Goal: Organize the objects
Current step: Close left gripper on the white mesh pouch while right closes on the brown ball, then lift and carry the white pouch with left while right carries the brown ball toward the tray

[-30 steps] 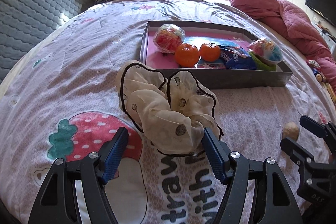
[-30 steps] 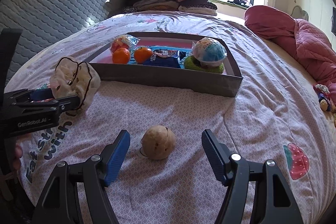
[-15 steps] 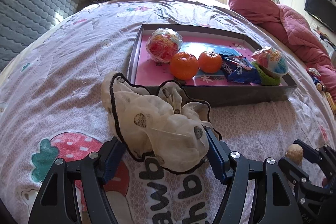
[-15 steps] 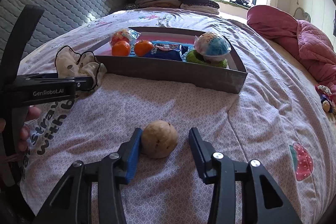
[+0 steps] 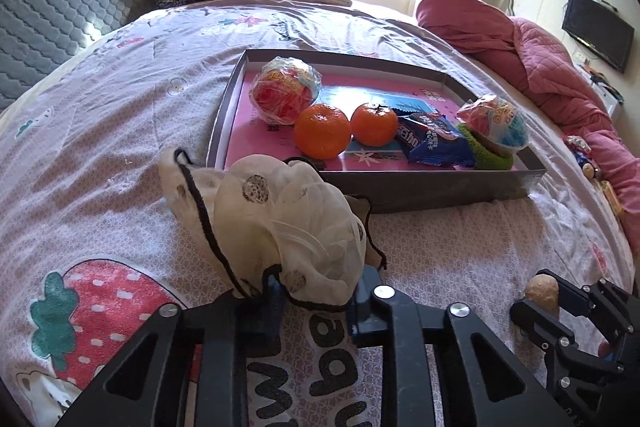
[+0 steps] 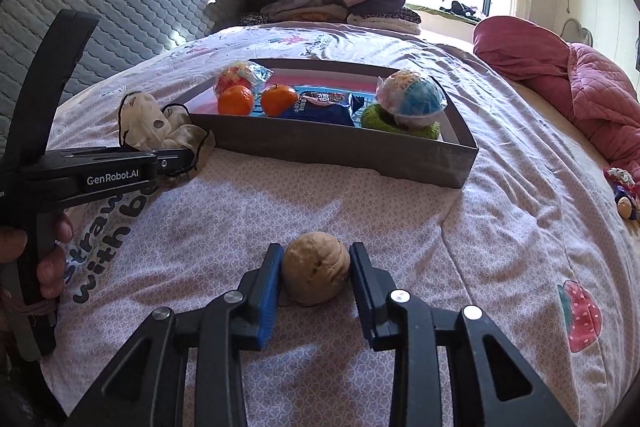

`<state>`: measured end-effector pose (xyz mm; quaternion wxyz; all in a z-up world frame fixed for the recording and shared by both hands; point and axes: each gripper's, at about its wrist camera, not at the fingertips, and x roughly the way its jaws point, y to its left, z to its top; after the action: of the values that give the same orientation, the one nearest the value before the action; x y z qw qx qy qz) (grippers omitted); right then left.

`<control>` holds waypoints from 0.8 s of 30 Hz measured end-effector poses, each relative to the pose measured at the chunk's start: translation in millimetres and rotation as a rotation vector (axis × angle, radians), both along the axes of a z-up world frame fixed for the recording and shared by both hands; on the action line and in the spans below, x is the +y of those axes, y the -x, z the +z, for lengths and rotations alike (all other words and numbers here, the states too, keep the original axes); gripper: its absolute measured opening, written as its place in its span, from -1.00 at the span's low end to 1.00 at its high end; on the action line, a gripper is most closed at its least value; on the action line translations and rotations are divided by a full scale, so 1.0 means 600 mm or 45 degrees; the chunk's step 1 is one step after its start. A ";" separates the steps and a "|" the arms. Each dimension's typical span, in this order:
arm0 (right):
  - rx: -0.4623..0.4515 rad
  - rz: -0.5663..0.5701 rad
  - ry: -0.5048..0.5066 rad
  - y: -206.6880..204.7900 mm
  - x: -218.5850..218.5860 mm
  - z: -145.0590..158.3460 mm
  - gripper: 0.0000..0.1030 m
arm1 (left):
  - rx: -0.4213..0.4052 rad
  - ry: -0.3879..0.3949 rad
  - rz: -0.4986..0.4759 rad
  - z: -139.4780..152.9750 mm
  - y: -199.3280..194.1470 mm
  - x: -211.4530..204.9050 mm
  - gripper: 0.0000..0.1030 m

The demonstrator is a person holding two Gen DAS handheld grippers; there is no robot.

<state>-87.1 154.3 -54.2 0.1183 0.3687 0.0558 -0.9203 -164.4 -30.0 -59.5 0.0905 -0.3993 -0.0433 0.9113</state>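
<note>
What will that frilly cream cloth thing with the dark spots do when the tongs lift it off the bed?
The cloth will probably sag and dangle, since it already lies crumpled in soft folds. It looks thin and gauzy, so likely very light. The left tongs are closing on a bunched edge, so it may slip or trail loose frills, perhaps catching on the box wall.

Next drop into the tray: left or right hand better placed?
Left, probably. Its gripper is closing on the cream scrunchie, which lies against the tray. The right gripper, closing around the walnut, sits farther back.

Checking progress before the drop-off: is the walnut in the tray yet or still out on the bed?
Out. The walnut lies on the bedspread, short of the tray.
</note>
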 end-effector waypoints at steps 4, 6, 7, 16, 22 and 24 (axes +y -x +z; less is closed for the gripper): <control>-0.001 -0.001 0.001 0.000 0.000 0.000 -0.34 | 0.008 -0.012 0.006 0.001 -0.004 -0.002 -0.73; 0.005 -0.003 0.001 0.000 0.000 0.001 -0.34 | 0.008 -0.005 0.005 0.002 -0.007 -0.001 -0.78; 0.009 -0.006 0.001 0.000 -0.001 0.001 -0.34 | 0.010 0.002 0.006 0.003 -0.009 -0.001 -0.78; 0.061 -0.017 0.024 -0.006 0.001 0.020 -0.34 | 0.027 0.018 0.010 0.011 -0.024 -0.005 -0.81; 0.093 -0.012 0.018 -0.013 -0.002 0.034 -0.34 | 0.049 0.032 0.023 0.023 -0.034 -0.008 -0.81; 0.099 -0.007 0.019 -0.015 -0.005 0.038 -0.34 | 0.050 0.025 0.023 0.027 -0.037 -0.010 -0.81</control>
<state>-78.0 151.2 -31.3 0.1163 0.3320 0.0525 -0.9346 -142.0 -36.0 -43.5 0.0792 -0.3819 -0.0360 0.9201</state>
